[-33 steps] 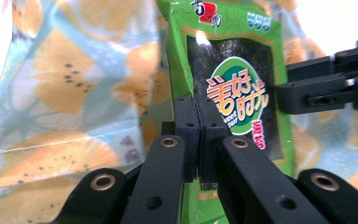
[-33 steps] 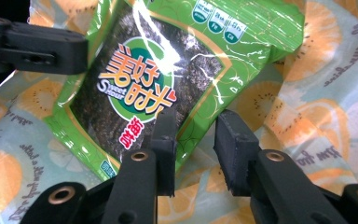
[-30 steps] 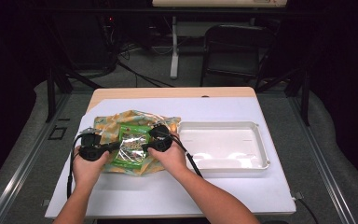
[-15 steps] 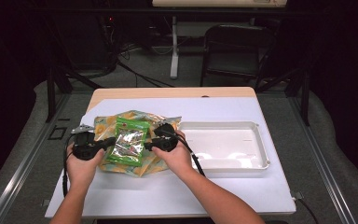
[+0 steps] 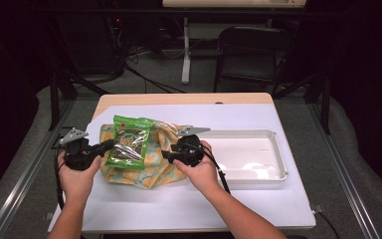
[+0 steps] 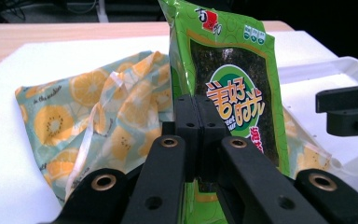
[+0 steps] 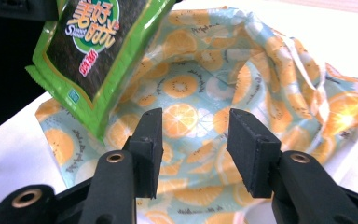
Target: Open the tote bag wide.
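Note:
A green seaweed snack packet (image 5: 129,141) (image 6: 223,79) (image 7: 98,46) is held up over an orange-print cloth bag (image 5: 154,159) (image 6: 93,121) (image 7: 242,88) that lies on the white mat. My left gripper (image 5: 108,145) (image 6: 196,126) is shut on the packet's lower edge, jaws pressed together on it. My right gripper (image 5: 166,154) (image 7: 196,149) stands open just right of the packet, low over the bag, nothing between its fingers. The right gripper's jaws also show at the right edge of the left gripper view (image 6: 349,109).
A white tray (image 5: 273,149) (image 6: 354,70) sits on the mat right of the bag, close to my right hand. The white mat (image 5: 179,204) covers most of the wooden table (image 5: 179,98). A dark chair (image 5: 248,55) stands beyond the table.
The left gripper has lifted the green packet up and leftward off the bag. The right gripper has let go of it and drawn back to the right, now open.

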`<state>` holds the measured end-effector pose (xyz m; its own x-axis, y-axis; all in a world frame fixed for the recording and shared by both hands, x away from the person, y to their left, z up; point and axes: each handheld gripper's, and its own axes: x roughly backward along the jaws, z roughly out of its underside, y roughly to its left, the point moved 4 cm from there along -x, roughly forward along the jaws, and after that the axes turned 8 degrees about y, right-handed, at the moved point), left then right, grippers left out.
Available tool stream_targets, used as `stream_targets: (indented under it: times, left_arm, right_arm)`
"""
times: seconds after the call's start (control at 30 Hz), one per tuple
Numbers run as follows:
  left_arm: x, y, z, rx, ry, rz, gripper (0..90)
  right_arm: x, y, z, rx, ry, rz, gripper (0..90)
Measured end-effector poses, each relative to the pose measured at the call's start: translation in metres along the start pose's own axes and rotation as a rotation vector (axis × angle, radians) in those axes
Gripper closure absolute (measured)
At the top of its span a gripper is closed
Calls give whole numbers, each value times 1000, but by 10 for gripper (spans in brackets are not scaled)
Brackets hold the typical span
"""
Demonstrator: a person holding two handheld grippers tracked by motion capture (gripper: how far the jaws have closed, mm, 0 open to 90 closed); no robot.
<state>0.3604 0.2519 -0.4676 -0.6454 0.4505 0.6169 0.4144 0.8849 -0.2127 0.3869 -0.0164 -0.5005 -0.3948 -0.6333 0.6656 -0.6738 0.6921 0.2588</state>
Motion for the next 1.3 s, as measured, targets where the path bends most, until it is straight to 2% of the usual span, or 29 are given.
stream_targets:
  times: [0.2,0.27,0.4,0.5,0.67,0.83,0.93,1.13,1.3]
  left_arm:
    - [-3,-10,-4,-17,-14,-14,900]
    - [-4,-13,-7,-22,-16,-13,900]
    - [-8,-23,-12,-35,-18,-10,900]
    - [-14,-31,-17,-47,-22,-7,900]
    - [-20,-43,-21,-55,-27,9,900]
    - [-24,-55,-26,-80,-20,7,900]
    - [-26,-60,-28,-83,-21,18,900]
    - [-31,-68,-31,-80,-38,32,900]
    - [-36,-74,-32,-85,-42,39,900]
  right_arm:
    - [15,-6,7,32,-28,38,541]
    - [20,-11,8,17,-48,36,541]
    - [28,-20,12,27,-41,60,542]
    - [34,-26,15,12,-43,51,542]
    - [44,-34,17,5,-51,60,542]
    - [50,-42,22,-9,-58,81,542]
    - [53,-44,24,-25,-64,84,542]
    - [59,-43,26,-19,-72,77,542]
    - [63,-45,26,-43,-93,72,542]
